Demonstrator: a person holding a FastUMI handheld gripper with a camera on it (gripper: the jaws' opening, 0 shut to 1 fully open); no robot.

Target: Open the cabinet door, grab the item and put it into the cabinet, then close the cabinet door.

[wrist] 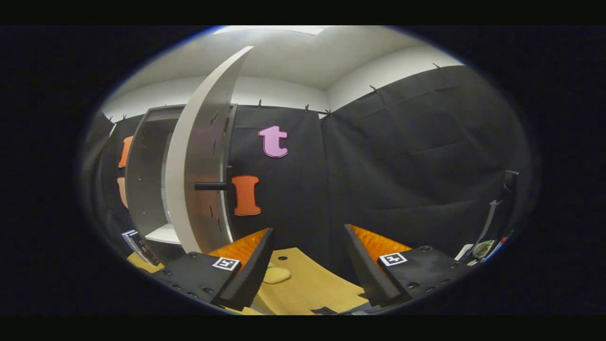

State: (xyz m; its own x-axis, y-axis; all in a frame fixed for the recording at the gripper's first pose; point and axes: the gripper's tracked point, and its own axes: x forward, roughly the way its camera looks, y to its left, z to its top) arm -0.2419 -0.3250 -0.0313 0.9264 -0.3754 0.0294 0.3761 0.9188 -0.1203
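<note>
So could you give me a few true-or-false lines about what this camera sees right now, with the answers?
1. The white cabinet door stands open. True.
2. The gripper is clamped on the door's dark bar handle. False: its jaws are spread wide with nothing between them, and the handle is beyond and off to the side.
3. A small pale yellow soft item lies on the light wooden table. True.
4. That item already sits inside the cabinet. False: it is on the table just ahead of the jaws.
5. A white shelf shows inside the grey cabinet. True.
</note>
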